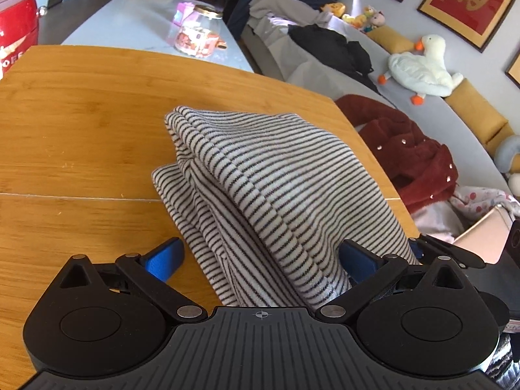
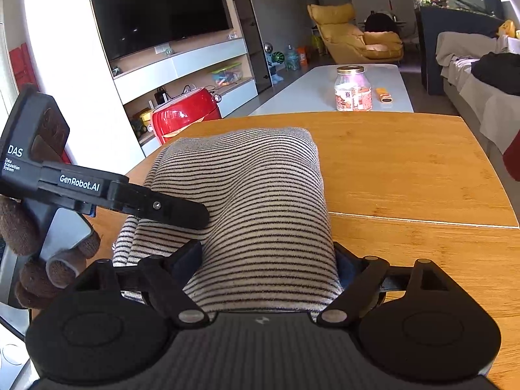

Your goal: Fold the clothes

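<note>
Striped knit garment (image 1: pixel 260 182) lies bundled in thick folds on the wooden surface (image 1: pixel 81 123), seemingly nearly done. Left hand-held gripper (image 1: pixel 260 256) straddles it released; right hand-held gripper (image 2: pixel 269 260) brackets its near end, pads splayed wide, grip uncertain.

A folded striped garment (image 2: pixel 247 201) lies on a wooden table (image 2: pixel 422 169) at frame centre, bulging between the right gripper's (image 2: pixel 269 260) wide-spread jaws. The left gripper (image 2: pixel 182 211), in a gloved hand (image 2: pixel 29 260), rests on its left edge.
</note>
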Motion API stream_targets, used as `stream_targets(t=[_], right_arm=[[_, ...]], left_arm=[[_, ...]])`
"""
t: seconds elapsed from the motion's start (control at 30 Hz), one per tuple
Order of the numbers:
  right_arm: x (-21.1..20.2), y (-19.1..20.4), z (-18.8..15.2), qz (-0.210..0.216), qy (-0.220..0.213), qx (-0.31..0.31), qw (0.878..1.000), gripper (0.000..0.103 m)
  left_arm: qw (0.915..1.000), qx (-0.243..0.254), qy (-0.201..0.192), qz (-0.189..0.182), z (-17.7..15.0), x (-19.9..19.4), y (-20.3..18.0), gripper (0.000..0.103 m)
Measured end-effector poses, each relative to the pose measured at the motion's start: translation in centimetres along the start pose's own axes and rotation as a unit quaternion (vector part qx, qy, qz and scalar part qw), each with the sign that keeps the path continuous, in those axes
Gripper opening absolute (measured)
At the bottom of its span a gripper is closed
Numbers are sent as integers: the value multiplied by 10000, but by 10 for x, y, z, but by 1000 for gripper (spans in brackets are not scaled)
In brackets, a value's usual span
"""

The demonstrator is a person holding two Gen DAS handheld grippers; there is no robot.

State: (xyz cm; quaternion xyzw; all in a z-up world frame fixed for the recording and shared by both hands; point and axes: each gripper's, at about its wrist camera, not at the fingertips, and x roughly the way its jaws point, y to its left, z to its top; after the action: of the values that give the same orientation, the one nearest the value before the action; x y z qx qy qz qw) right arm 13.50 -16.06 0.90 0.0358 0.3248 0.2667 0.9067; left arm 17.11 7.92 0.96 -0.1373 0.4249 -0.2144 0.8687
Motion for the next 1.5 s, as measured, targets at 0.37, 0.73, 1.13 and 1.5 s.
stream_targets(t=[0.37,0.73,1.13,1.5], right_arm=[[-32,-48,10,827,89,791,9934,97],[5,-80,31,975,226,1766,9792,81],[70,-35,45,1228,840,1270,9807,79],[177,10,105,1497,708,1185,9790,77]], left_arm=[[9998,82,-163,31,-9,-3,-6,103],[9993,306,-225,30,-17,-6,-12,103],[9983,430,-359,-187,-16,-7,-4,100],[9964,-103,-804,239,39,-24,98,100]])
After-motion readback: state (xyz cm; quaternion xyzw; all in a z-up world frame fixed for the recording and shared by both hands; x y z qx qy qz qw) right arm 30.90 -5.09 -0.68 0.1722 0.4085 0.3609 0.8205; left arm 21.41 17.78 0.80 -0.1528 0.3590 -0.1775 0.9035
